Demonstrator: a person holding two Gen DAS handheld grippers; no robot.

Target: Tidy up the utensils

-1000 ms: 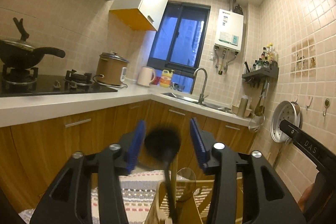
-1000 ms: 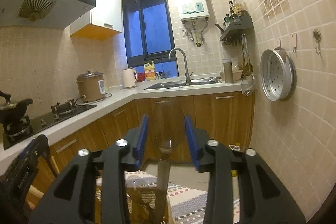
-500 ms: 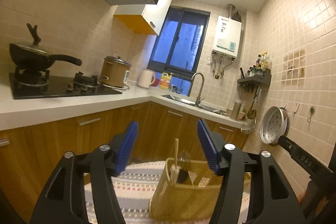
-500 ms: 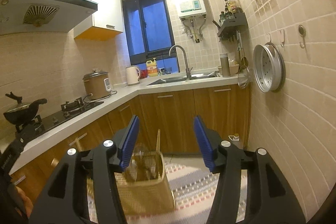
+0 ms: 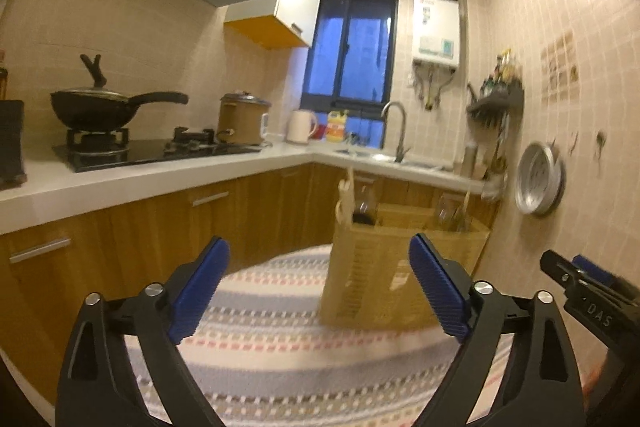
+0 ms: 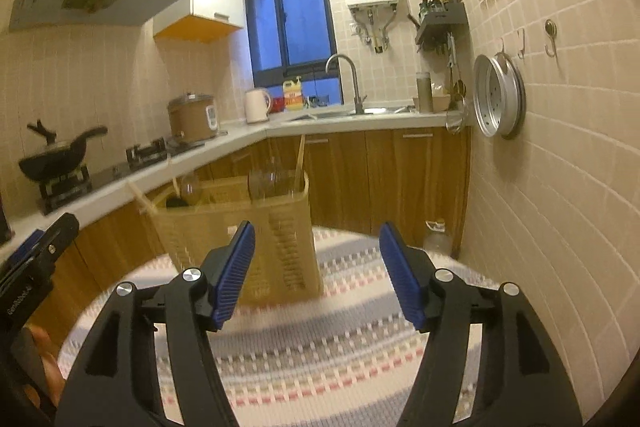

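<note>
Tongs of both hands are empty: the left tongs (image 5: 318, 291) are spreading toward their widest and the right tongs (image 6: 316, 277) are also opening, with nothing between the blue pads (image 5: 200, 291) of either. We see the utensil basket (image 5: 400, 267), a tan slatted holder, standing upright on the tabletop (image 5: 280, 347), which is covered by a striped woven cloth; it sits ahead of both pairs of tongs and apart from them.

We judge the step in hand to be the release and retreat after placing utensils. To do it well, we should let the pads part fully before drawing away, pull back along the line of the handles so none is dragged or tipped, and keep the two hands from crossing, since the right tongs already show at the edge of the left view (image 5: 584, 291).

Inside the basket we make out a pale wooden utensil (image 5: 347, 191) leaning at its left corner beside a dark ladle head (image 5: 364, 217), a wooden chopstick or handle (image 6: 299, 163) rising at the right, and clear spoon bowls (image 6: 272, 183) between them; motion blur makes the exact count of pieces uncertain. Slots in the basket wall suggest a light plastic body, which we judge could slide on the cloth if nudged.
</note>
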